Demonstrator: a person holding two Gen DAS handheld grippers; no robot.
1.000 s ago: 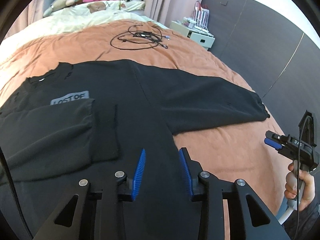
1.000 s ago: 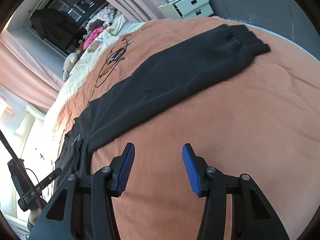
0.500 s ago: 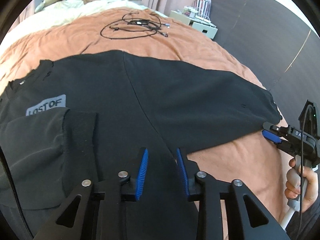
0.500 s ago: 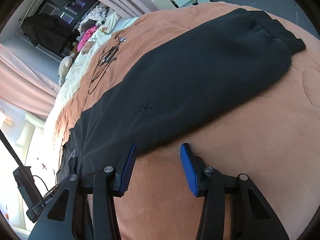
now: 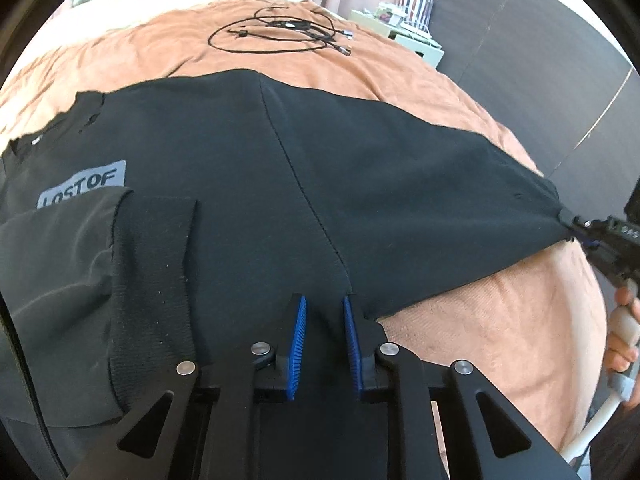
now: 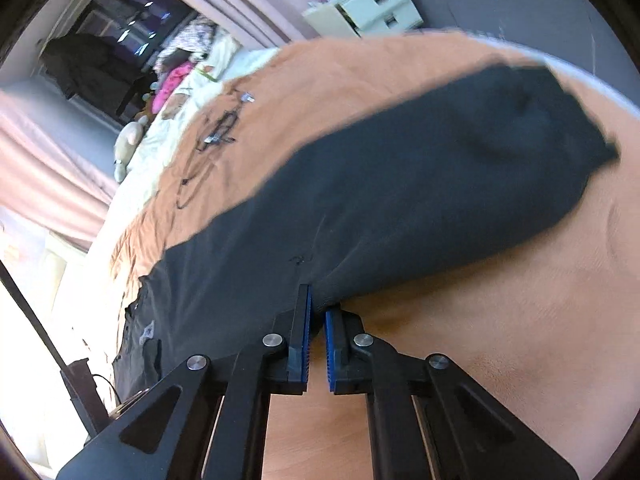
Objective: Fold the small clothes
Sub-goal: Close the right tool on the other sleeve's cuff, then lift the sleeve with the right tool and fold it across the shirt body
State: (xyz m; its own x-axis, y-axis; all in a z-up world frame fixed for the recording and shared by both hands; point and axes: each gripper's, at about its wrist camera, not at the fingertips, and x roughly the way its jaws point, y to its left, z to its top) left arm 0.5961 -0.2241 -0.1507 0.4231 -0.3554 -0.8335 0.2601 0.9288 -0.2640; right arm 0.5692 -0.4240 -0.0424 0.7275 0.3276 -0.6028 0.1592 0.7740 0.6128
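A black sweatshirt (image 5: pixel 360 184) with a grey "LOSTOF" label (image 5: pixel 84 188) lies spread on an orange bed cover (image 5: pixel 500 340). One sleeve (image 5: pixel 80 280) is folded across its chest. My left gripper (image 5: pixel 324 308) sits low at the underarm where the other sleeve meets the body. Its jaws are closing with black cloth between the blue pads, and a gap still shows. My right gripper (image 6: pixel 318 312) is shut on the near edge of the outstretched sleeve (image 6: pixel 400 200). In the left wrist view the right gripper (image 5: pixel 576 226) pinches that sleeve edge, pulled to a point.
A tangle of black cables (image 5: pixel 280 32) lies on the cover beyond the sweatshirt. A pale nightstand (image 6: pixel 372 8) stands by the dark wall (image 5: pixel 540 60). Soft toys and clothes are piled at the bed's far end. A person's hand (image 5: pixel 624 336) holds the right gripper's handle.
The left gripper came down and closer to the sweatshirt's underarm, its jaws narrowing. The right gripper moved up to the sleeve's near edge and shut on it, drawing the cloth up.
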